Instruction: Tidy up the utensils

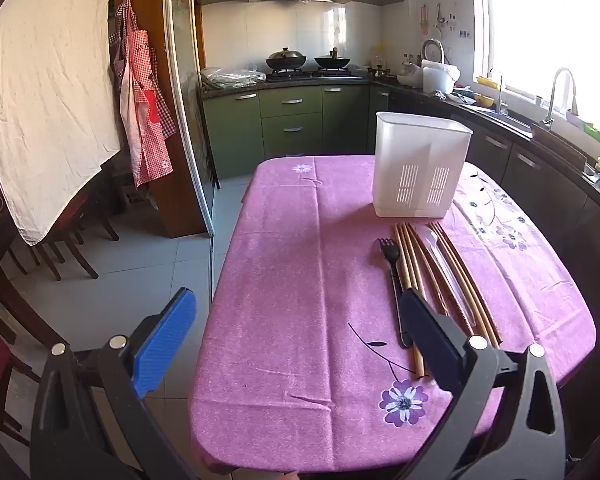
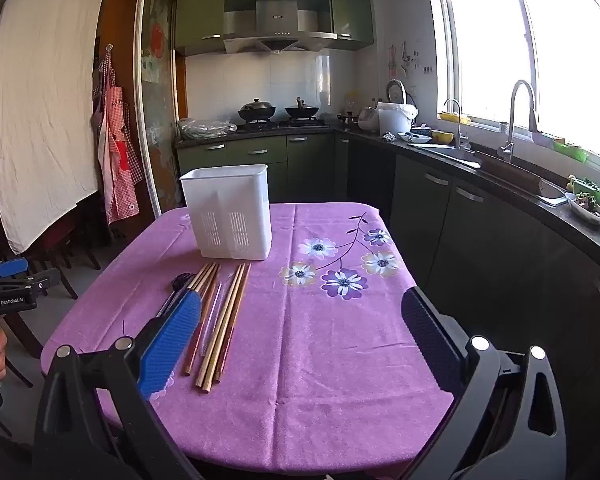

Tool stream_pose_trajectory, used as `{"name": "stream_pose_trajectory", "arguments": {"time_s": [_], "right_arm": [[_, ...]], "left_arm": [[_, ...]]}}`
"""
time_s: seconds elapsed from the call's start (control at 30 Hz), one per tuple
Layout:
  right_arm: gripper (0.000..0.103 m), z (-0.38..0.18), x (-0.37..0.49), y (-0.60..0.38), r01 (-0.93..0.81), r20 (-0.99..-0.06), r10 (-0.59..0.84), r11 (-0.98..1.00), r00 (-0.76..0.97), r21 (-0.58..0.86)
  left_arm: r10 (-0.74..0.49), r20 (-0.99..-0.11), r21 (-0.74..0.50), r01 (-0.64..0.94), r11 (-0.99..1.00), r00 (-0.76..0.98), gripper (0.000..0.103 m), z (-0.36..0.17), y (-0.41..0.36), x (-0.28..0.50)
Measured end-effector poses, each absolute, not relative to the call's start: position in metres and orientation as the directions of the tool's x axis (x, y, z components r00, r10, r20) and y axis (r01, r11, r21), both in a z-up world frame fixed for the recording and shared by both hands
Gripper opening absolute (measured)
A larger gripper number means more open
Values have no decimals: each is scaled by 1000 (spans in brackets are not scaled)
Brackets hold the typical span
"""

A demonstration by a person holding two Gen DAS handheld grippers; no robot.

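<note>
While both our tools, left tool and right tool, gape released, wooden chopsticks, black fork, slotted white plastic holder sit on pink fuzzy bench.

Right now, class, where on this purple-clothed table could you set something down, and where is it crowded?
Free: the bare cloth left of the black fork, and the flowered stretch right of the chopsticks. Crowded: the strip in front of the white holder, where fork and chopsticks lie side by side.

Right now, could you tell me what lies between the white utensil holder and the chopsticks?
Only bare pink tablecloth: both wrist views show a short empty strip between the white utensil holder and the chopsticks.
</note>
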State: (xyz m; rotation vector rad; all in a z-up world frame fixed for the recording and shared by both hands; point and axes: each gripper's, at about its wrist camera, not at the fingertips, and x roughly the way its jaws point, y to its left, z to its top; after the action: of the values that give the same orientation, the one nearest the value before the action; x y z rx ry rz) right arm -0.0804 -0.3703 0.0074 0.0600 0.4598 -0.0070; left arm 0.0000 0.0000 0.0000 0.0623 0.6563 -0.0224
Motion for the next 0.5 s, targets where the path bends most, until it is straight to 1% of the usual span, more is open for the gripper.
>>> {"name": "stream_pose_trajectory", "arguments": {"time_s": [0.5], "right_arm": [[99,4,-76,-370,19,-441,8,998,897,57]], "left_arm": [[-1,-621,59,47,997,784,97,-6,-5,1]]}}
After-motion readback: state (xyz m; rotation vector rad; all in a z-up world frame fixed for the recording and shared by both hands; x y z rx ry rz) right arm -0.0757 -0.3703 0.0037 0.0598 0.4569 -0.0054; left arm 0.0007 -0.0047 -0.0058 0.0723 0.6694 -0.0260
